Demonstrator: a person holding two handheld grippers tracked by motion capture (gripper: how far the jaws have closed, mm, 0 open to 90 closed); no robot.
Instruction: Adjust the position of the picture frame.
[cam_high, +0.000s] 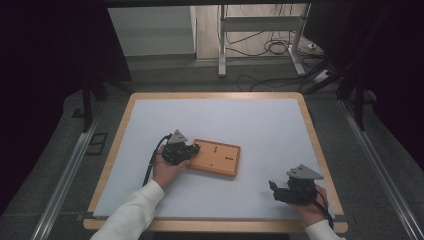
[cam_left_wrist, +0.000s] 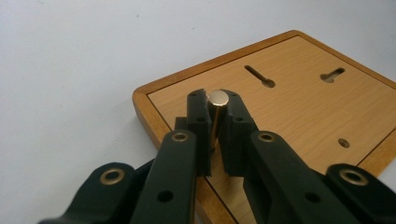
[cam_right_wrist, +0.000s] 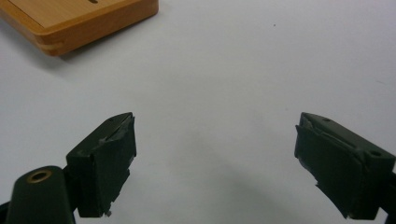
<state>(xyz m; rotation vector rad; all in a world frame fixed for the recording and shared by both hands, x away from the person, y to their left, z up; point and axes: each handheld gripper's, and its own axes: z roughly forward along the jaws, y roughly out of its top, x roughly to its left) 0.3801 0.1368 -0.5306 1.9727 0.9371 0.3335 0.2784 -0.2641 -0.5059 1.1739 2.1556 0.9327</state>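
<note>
**Metal pin held over the wooden board, ready for placing**

The left gripper (cam_left_wrist: 214, 122) is clamped on a short brass-coloured metal pin (cam_left_wrist: 216, 112), which stands nearly upright between its fingertips, the flat round head just above the pads. Directly beneath and beyond the jaws lies the wooden board (cam_left_wrist: 299, 98), a framed panel with two keyhole slots (cam_left_wrist: 259, 76) ahead of the claw and a small round hole (cam_left_wrist: 343, 142) off to its right. In the high view the left gripper (cam_high: 192, 148) sits at the board's (cam_high: 220, 160) left end.

The right gripper (cam_right_wrist: 215, 158) rests apart, its jaws spread wide with nothing between them; the board's corner (cam_right_wrist: 93, 28) lies well ahead and to its left. In the high view it (cam_high: 274, 190) sits near the table's (cam_high: 310, 120) front right edge.

The step in hand appears to be carrying the pin to a hole in the board. The next move likely calls for shifting the claw over to the chosen opening, keeping the pin upright, lowering its lower end squarely in, and only then releasing. Which opening is meant cannot be told. The free gripper may need to steady the board.
</note>
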